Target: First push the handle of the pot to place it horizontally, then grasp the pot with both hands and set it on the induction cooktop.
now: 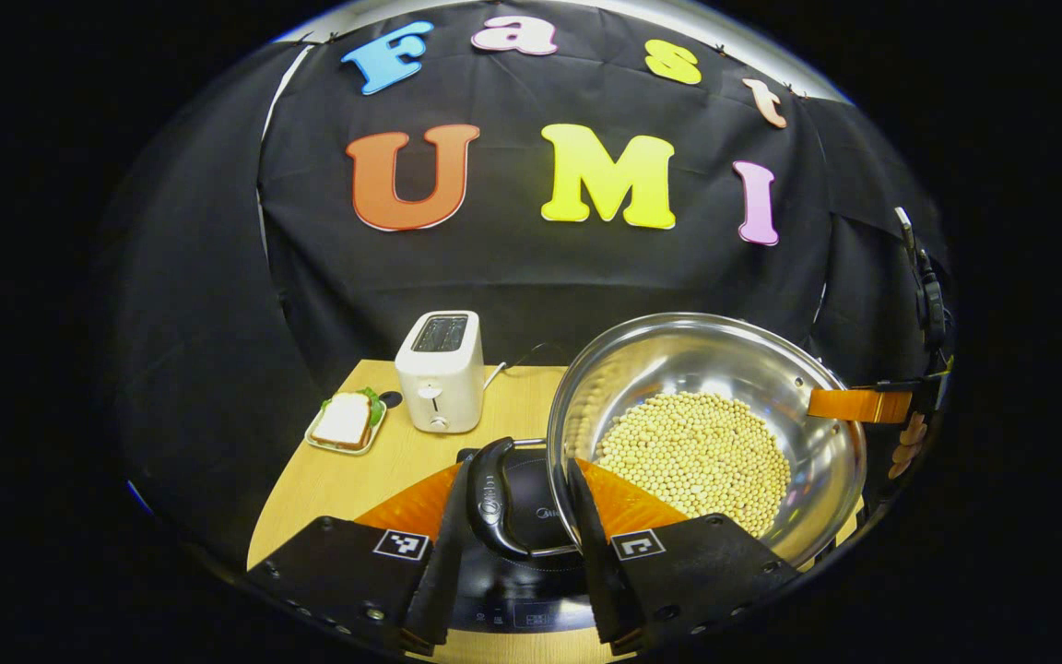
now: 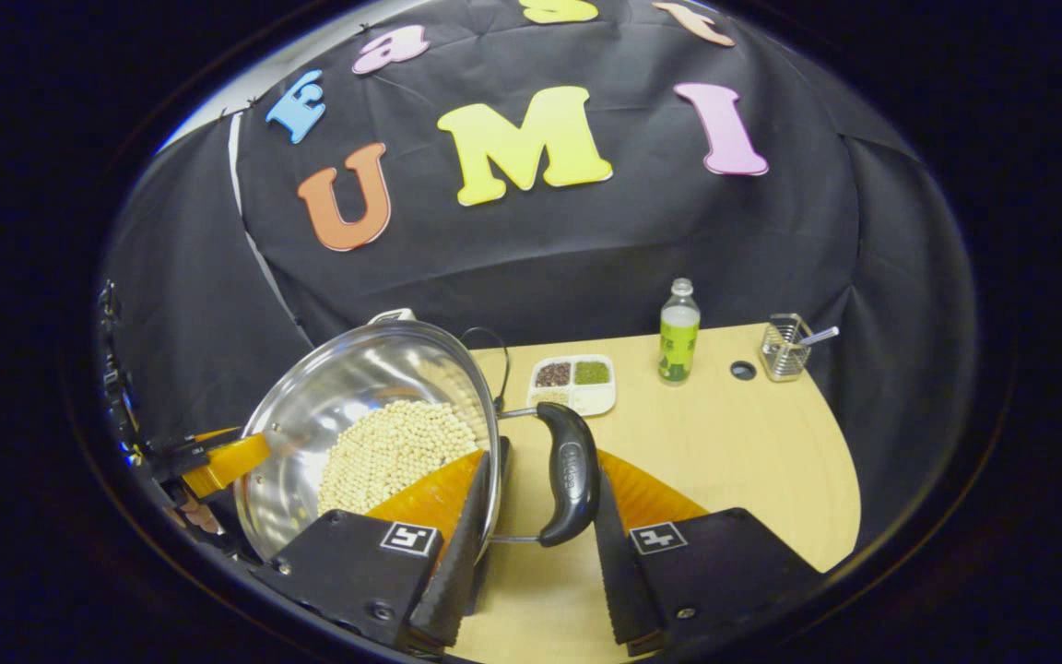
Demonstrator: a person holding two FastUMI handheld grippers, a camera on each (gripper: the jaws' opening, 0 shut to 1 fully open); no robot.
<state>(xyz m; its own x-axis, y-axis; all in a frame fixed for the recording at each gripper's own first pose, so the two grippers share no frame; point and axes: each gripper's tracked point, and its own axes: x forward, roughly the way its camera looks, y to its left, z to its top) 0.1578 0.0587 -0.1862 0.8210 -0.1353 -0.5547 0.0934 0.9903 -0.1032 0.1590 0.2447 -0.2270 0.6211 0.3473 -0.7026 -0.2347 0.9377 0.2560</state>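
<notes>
Toaster point(image 1: 440, 372) behind cooktop point(image 1: 531, 516)

Your pot point(image 1: 706, 433) with beans point(image 1: 692, 452) in it sits over the cooktop point(image 1: 522, 516); toaster point(image 1: 441, 371) behind, sandwich plate point(image 1: 345, 424) left of that.

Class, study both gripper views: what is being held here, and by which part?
The steel pot of beans, by its two side handles: the left gripper flanks one black handle, the right gripper the other.

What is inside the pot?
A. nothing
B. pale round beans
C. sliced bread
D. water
B: pale round beans cover the bottom of the steel pot, as the right gripper view also shows.
</notes>
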